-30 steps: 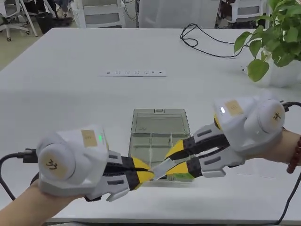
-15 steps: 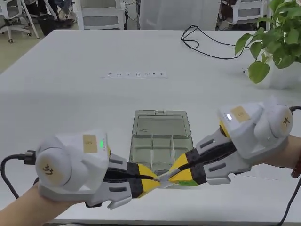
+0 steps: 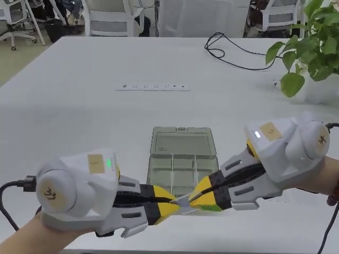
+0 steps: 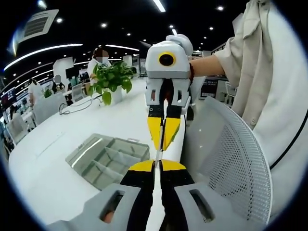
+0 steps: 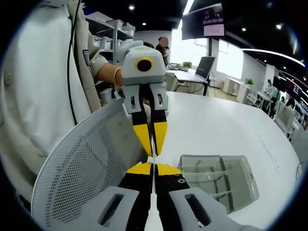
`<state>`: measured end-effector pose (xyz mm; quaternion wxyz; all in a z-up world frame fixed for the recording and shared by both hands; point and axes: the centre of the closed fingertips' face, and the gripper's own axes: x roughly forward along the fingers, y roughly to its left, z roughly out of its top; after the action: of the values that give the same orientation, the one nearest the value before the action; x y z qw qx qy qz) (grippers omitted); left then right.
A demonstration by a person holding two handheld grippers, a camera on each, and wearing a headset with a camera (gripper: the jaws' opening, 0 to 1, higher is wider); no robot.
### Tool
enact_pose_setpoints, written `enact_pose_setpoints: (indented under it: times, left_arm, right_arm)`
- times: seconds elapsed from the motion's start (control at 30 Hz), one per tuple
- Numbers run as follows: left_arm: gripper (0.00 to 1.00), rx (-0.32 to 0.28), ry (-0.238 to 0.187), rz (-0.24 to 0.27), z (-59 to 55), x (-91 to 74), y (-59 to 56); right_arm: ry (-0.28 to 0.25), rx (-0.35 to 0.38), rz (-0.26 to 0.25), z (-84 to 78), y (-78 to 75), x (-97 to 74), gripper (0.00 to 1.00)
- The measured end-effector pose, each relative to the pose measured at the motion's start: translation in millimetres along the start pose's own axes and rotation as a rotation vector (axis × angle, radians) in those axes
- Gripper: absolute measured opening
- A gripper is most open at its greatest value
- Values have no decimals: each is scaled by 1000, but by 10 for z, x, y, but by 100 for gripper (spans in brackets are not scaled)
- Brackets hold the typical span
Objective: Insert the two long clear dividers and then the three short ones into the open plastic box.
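Pinching what looks like a clear divider (image 3: 184,201) by its ends, left gripper (image 3: 174,205) and right gripper (image 3: 195,199) both clamp it, light, stiff, slippery plastic, probably best held there.

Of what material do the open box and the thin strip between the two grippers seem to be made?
The box looks like clear, glossy plastic with a grey-green tint: the table shows through its lid, which glints. The strip is probably the same clear, rigid plastic: pale, thin and straight, though seen nearly edge-on, so less sure.
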<state>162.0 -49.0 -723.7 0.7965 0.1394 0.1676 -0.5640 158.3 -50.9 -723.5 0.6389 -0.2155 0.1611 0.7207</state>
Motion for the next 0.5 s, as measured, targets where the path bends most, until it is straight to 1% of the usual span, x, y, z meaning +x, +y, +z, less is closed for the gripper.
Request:
enact_pose_setpoints:
  times: [0.1,0.2,0.27,0.33,0.43,0.5]
  left_arm:
    - [1,-20,-4,19,-15,-14,48]
    - [7,-34,-11,36,-20,-26,87]
    - [9,-44,-17,43,-23,-32,107]
    - [12,-54,-25,62,-25,-37,145]
    - [18,-73,-43,82,-15,-46,189]
    - [23,-81,-48,100,-24,-51,220]
  right_arm:
    - [-2,1,-14,14,-44,-5,2]
    - [-4,4,-29,22,-97,-15,2]
    - [-5,14,-44,26,-145,-24,2]
    - [-8,21,-56,31,-179,-28,2]
    - [-8,43,-73,27,-236,-29,2]
    - [-8,63,-89,21,-283,-29,2]
